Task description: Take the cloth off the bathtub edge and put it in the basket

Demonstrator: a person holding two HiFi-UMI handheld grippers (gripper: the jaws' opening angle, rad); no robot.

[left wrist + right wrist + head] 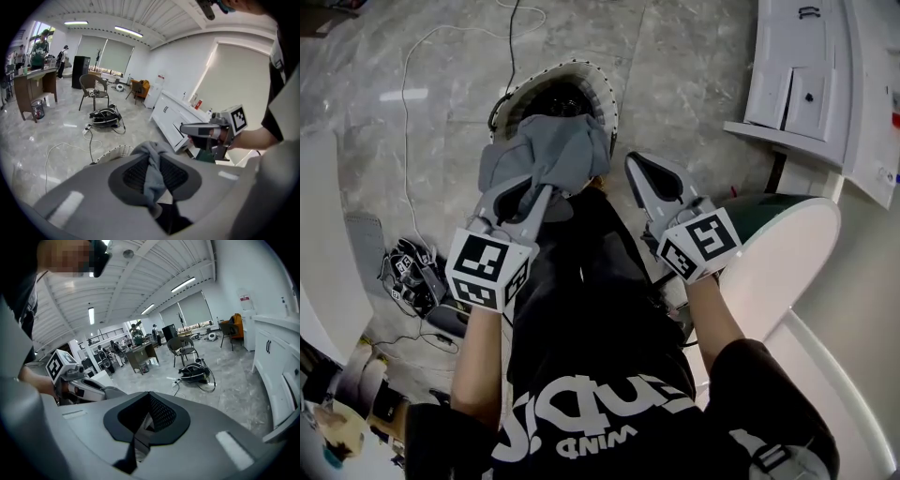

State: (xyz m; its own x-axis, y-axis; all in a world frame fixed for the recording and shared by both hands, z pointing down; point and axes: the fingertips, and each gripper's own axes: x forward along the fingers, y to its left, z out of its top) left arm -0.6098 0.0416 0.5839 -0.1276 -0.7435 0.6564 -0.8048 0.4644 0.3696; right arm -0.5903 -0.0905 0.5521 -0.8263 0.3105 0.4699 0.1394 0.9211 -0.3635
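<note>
The left tongs point(547, 190) clench the soft, light cloth point(551, 148) by a bunched fold; the right tongs point(639, 167) are closed, empty.

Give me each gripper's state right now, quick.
Left gripper: fingers closed on the grey cloth.
Right gripper: fingers closed, nothing between them.

1. Black short-sleeved T-shirt point(609, 375), white lettering across the front.
2. Grey left tongs point(546, 183) and right tongs point(637, 164); black mesh pads inside.
3. Black-and-white square-marker cube point(487, 270) on each.
</note>
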